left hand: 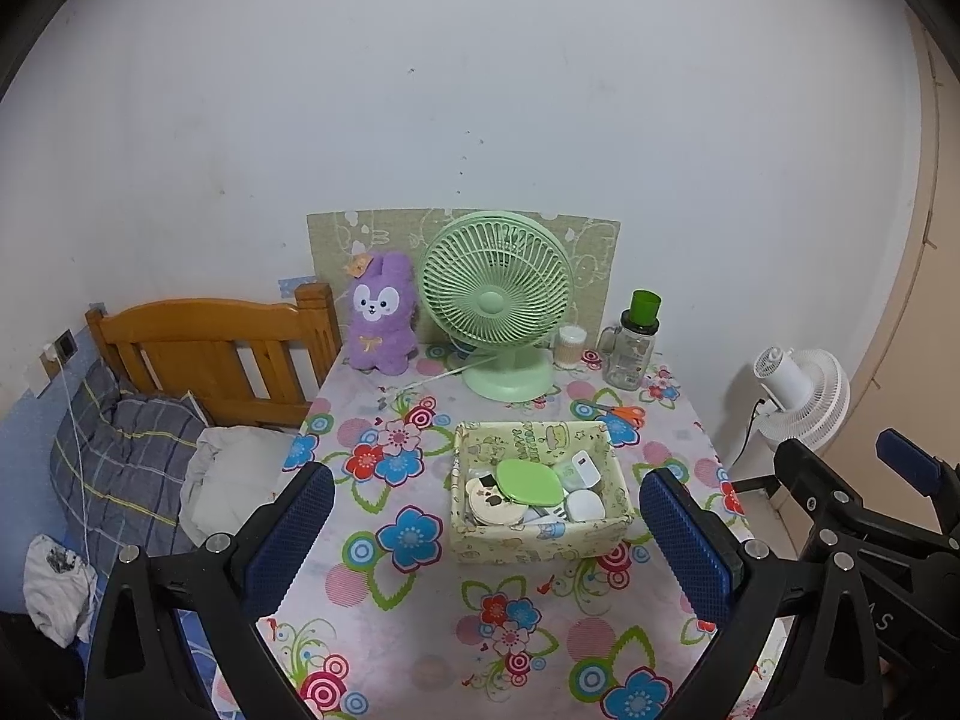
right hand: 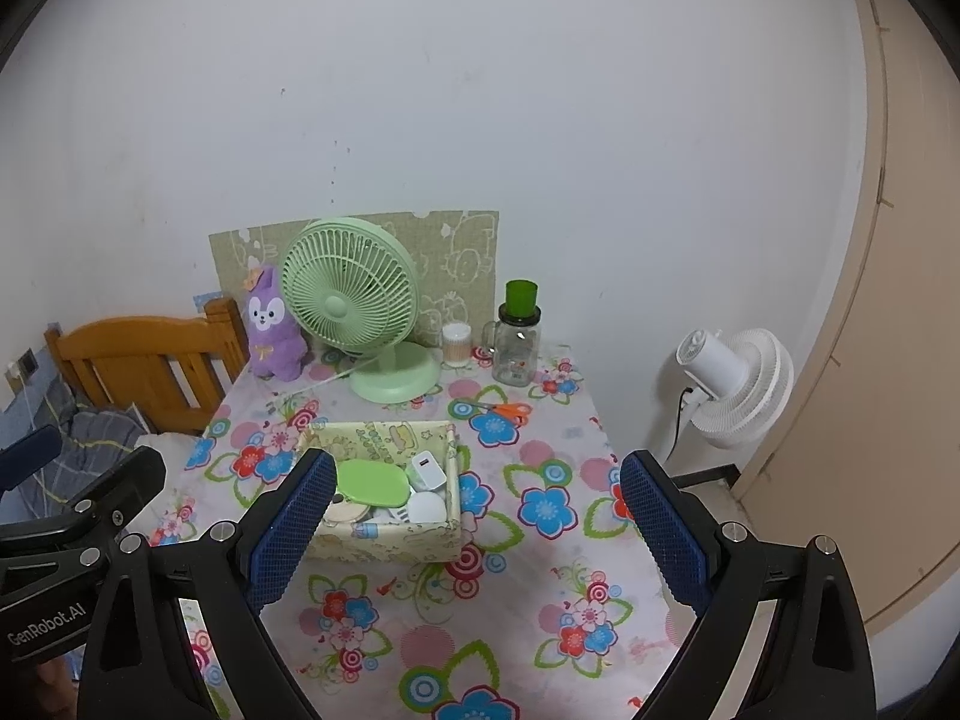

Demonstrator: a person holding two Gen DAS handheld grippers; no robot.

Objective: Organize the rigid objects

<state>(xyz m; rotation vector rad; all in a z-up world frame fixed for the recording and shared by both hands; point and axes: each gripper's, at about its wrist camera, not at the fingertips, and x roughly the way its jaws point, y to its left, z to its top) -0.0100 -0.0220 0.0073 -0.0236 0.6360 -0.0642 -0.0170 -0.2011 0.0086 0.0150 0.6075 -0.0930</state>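
A pale yellow patterned storage box sits mid-table, filled with small rigid items: a green oval case, white chargers and a beige round piece. Orange-handled scissors lie on the cloth behind the box to the right. My left gripper is open and empty, above the near side of the table, its fingers either side of the box in view. My right gripper is open and empty, just right of the box.
At the table's back stand a green desk fan, a purple plush rabbit, a cotton-swab jar and a glass bottle with a green cap. A wooden bed headboard is left; a white floor fan is right.
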